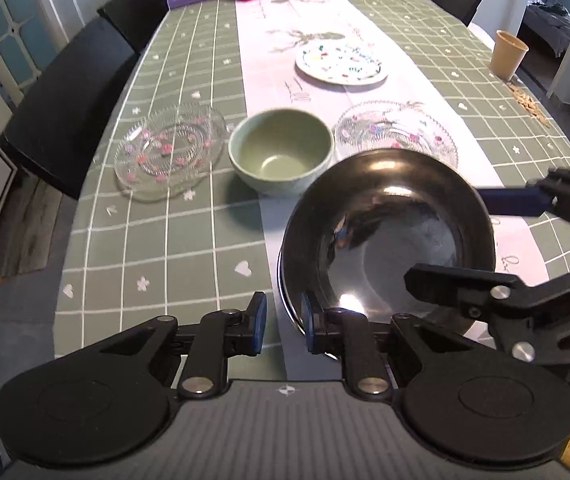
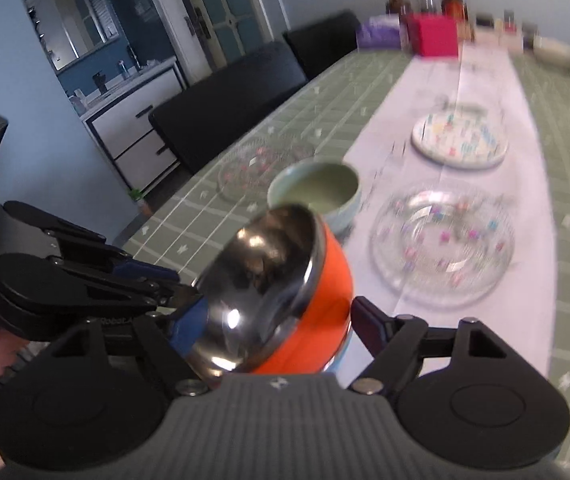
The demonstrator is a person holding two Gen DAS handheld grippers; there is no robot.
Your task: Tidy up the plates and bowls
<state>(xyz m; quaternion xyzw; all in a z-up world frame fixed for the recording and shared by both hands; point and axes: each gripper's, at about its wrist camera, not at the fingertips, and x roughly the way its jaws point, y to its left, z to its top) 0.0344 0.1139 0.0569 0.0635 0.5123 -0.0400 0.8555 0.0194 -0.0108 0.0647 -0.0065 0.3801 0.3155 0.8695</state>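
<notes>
Lower right of left wrist view: steel bowl (image 1: 389,240), orange outside, tilted, held off the tabletop (image 1: 165,248).
Left hand-held gripper (image 1: 283,326): narrowly parted, pinching the bowl's near rim.
Right hand-held gripper (image 2: 281,322): wide open around the bowl; grip unclear.
Target, I judge: green bowl (image 1: 281,152), straight ahead, just beyond.
Room: glass plates (image 1: 171,152) flank it; approach lane free.
</notes>
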